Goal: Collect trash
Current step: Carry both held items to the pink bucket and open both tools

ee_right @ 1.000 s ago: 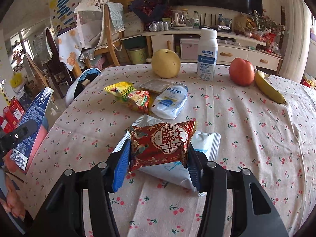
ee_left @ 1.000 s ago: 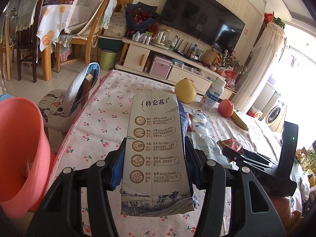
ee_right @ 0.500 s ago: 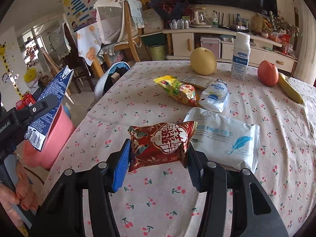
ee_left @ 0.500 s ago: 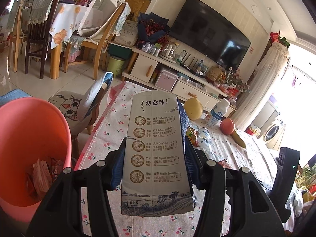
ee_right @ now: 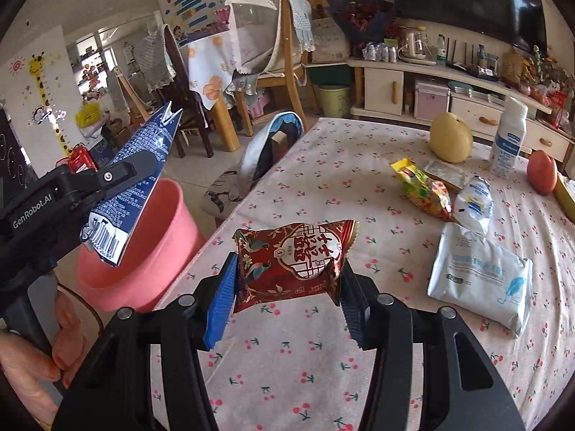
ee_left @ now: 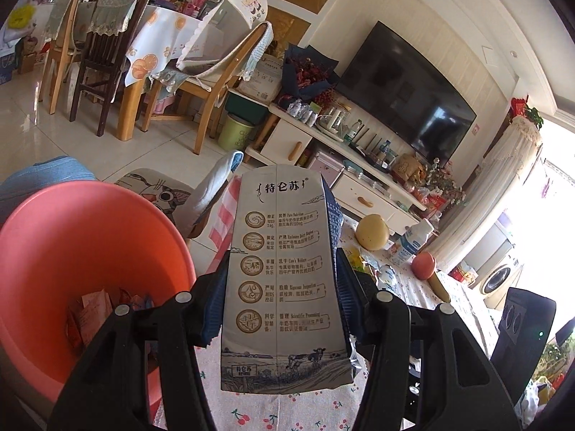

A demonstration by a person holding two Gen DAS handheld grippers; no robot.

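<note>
The left tool (ee_left: 280, 309) is clamped on a flattened milk carton (ee_left: 284, 280), its blue ribbed pads pressing the two long edges. The carton is stiff printed card, creased flat, and stands up along the fingers. In the right wrist view it hangs over the near rim of the pink bin (ee_right: 143, 251), which stands on the floor beside the bench (ee_right: 323, 359).

The right tool (ee_right: 287, 305) is partly closed on a red foil snack packet (ee_right: 294, 258), a puffy, crinkled pillow pack pinched at both ends and carried above the bench's edge.

To do this step well, I judge each load should be brought fully over the bin's mouth before the tool lets go: the carton is long and could catch the rim and tip out, so it should go in end first. The light packet may cling to the pads, so the tool should open wide.

The bin is smooth plastic and flares upward, with wrappers (ee_left: 97, 309) already at the bottom.

Farther along the cherry-print cloth lie a white soft pouch (ee_right: 478, 273), a yellow snack bag (ee_right: 424, 186) and a crumpled white-and-blue wrapper (ee_right: 474, 201), apparently trash left to collect. Beyond them are a round pear (ee_right: 451, 138), a white bottle (ee_right: 508, 140) and an apple (ee_right: 542, 172).
</note>
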